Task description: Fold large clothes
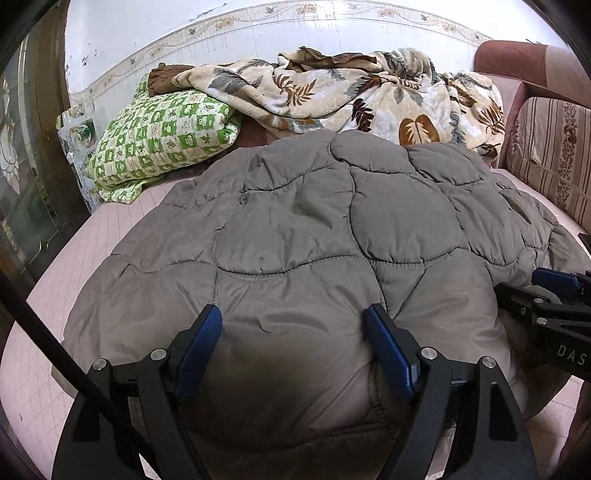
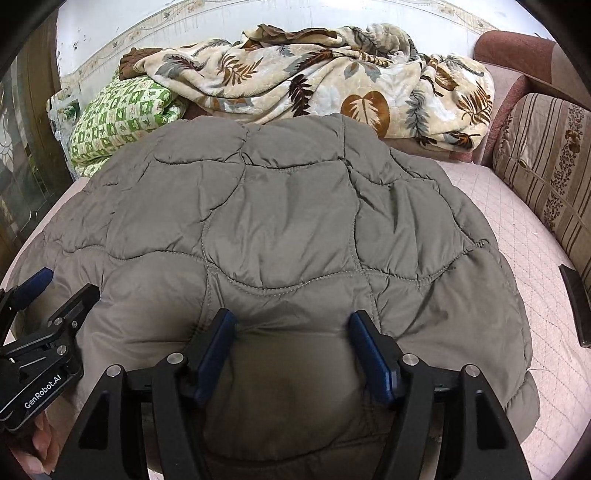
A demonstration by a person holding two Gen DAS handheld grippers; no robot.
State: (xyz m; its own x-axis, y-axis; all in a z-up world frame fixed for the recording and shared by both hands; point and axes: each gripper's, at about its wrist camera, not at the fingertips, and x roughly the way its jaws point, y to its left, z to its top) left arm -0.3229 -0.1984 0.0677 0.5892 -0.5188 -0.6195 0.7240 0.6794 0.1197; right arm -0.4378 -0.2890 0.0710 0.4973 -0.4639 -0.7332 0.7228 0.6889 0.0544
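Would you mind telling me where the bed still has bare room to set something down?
Bare pink mattress lies between the grey quilted jacket and striped cushion, and left of the jacket. The back is crowded: leaf-print blanket, green checked pillow.

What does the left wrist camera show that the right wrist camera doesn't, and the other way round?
Only the left wrist view shows the right gripper coming in from its right edge, and more of the glass door on the left.

Only the right wrist view shows the left gripper at its left edge, a dark flat object near the striped cushion, and more bare pink mattress.

Both show the grey quilted jacket between open jaws, the leaf-print blanket, the green checked pillow and the tiled wall.
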